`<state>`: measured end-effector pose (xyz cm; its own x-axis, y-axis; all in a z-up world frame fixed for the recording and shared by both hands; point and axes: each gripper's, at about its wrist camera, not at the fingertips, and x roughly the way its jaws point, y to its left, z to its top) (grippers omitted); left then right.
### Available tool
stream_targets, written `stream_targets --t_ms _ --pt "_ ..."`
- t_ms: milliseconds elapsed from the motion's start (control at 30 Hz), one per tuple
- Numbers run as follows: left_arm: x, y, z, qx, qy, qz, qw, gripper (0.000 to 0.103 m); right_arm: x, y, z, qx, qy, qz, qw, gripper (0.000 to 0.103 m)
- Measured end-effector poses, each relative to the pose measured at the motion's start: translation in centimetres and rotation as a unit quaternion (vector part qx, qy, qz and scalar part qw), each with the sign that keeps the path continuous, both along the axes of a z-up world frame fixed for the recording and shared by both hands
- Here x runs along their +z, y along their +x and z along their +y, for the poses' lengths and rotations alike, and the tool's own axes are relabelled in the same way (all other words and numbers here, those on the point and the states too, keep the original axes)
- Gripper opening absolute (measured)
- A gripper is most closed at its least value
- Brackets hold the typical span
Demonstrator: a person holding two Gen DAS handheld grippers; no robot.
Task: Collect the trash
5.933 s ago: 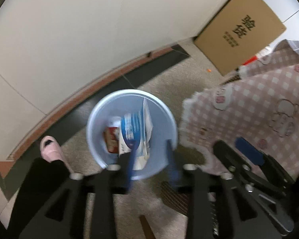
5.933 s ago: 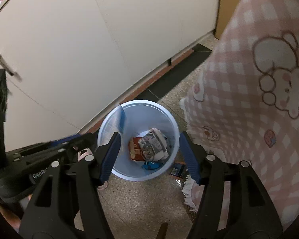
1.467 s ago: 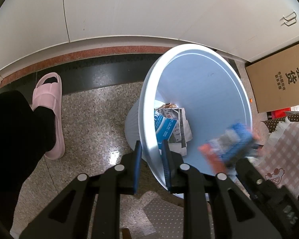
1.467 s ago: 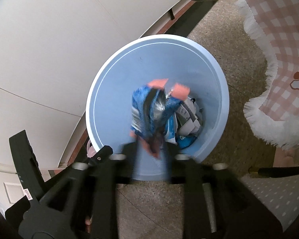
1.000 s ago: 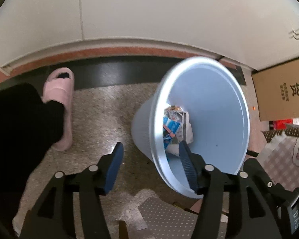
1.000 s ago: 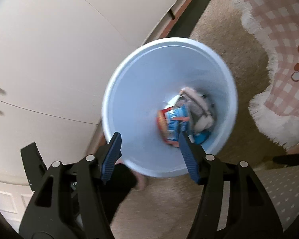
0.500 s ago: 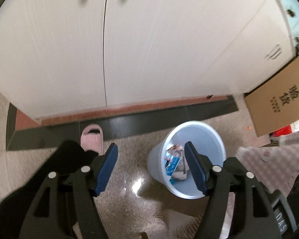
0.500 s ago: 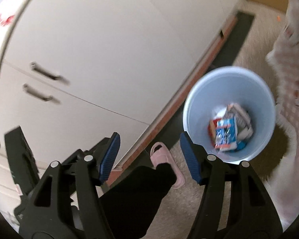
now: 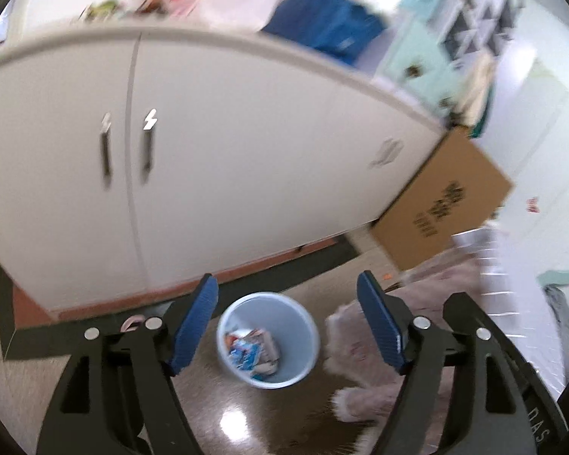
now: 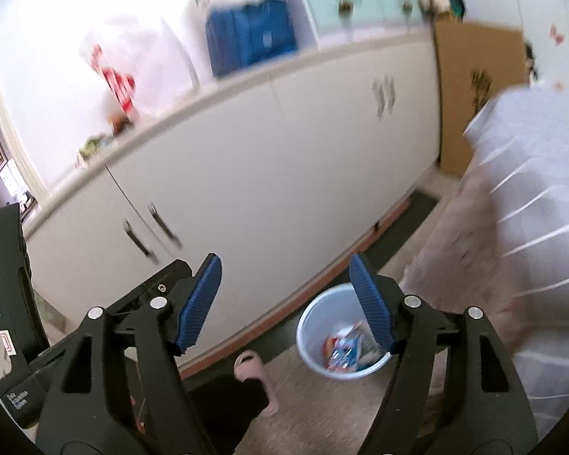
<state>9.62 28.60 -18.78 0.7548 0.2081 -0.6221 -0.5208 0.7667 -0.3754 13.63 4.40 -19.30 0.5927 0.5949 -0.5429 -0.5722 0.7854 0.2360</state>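
High above the bin (image 9: 268, 341), left gripper (image 9: 287, 326) and right gripper (image 10: 285, 301) tilt downward, jaws just widened, empty.

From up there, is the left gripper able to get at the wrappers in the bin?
Probably yes. The left gripper is open and empty, the bin stands upright on the floor below it with nothing covering its mouth, and the wrappers lie exposed inside. It would have to drop down first.

Bin (image 9: 268, 341) stands on floor (image 9: 223, 413), mouth open upward, clear from above. White cabinet (image 9: 227, 174) walls off far side. Fringed pink cloth (image 9: 364, 352) crowds its right, slippered foot (image 10: 252, 369) near left. Cardboard box (image 9: 444, 204) leans at cabinet's right end.
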Motion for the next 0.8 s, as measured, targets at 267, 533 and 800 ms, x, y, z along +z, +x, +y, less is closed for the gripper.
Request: stream_targets --t_ms 267,533,800 --pt "9.0 -2.4 -8.6 -0.083 0.046 -0.073 0.9928 0.082 9.1 -4.4 -10.5 -0.054 0.026 -0.079 0.995 0.084" --pt "13.8 -4.4 -15.8 -0.161 0.085 -0.106 0.9775 0.085 13.5 -9.9 -18.1 -0.115 0.014 -0.142 0.983 0.092" --pt "16.7 -7.1 -20.9 -0.199 0.147 -0.125 0.9607 0.088 15.4 -13.8 -22.8 -0.167 0.006 -0.172 0.971 0.096"
